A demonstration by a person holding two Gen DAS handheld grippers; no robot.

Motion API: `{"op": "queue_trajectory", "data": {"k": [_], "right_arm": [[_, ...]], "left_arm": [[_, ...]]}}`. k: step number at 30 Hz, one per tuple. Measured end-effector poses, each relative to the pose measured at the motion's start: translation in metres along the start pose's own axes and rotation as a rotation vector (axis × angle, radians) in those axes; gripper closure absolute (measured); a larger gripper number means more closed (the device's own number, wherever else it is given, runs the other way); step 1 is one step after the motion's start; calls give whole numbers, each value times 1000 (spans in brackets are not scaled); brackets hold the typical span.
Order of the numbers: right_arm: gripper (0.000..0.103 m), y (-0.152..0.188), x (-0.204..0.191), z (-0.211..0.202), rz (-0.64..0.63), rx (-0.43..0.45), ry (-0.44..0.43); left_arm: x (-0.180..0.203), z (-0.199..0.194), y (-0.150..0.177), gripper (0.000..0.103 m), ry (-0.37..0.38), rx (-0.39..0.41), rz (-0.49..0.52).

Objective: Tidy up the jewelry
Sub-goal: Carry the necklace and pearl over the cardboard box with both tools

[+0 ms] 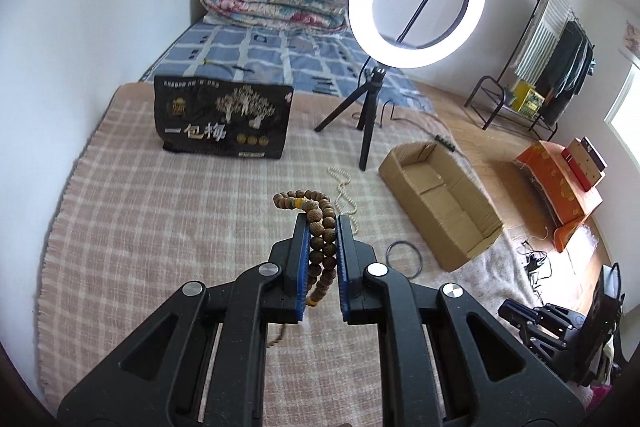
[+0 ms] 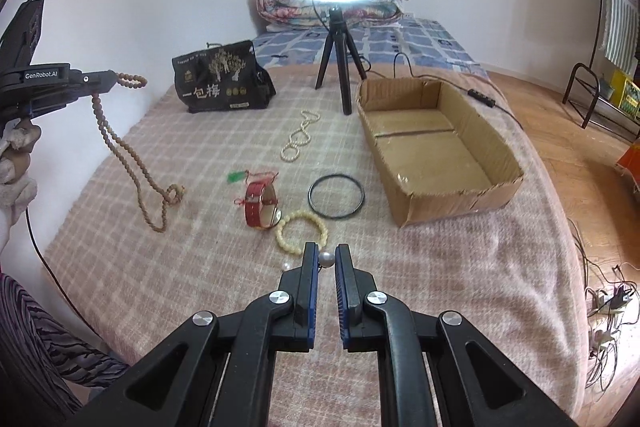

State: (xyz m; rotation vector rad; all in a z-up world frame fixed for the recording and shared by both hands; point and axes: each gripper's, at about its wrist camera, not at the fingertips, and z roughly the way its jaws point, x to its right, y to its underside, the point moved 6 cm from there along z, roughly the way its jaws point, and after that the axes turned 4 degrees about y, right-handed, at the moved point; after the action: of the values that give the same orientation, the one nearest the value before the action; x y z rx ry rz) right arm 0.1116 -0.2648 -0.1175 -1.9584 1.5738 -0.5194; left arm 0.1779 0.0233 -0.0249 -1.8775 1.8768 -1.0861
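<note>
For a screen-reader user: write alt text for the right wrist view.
The right tongs pinch a pearl earring above a pink checked blanket. Ahead lie a cream bead bracelet, red watch, black ring, pearl necklace and empty cardboard box. At left, the left tongs lift a wooden bead strand.

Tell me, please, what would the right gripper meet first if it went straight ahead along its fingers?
Probably the cream bead bracelet, just beyond the right gripper, which pinches a pearl; depth is uncertain, so it could pass above.
</note>
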Motion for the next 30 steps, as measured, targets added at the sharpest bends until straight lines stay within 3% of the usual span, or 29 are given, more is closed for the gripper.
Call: {"op": "queue_trajectory", "data": {"k": [14,30], "right_arm": [[97,-42,27,-11,-3,51,16],[97,-65,83,8,47,48,60]], "left_arm": [[72,-21,-88,93,29,87,133],[165,45,-142,93,101,87,216]]}}
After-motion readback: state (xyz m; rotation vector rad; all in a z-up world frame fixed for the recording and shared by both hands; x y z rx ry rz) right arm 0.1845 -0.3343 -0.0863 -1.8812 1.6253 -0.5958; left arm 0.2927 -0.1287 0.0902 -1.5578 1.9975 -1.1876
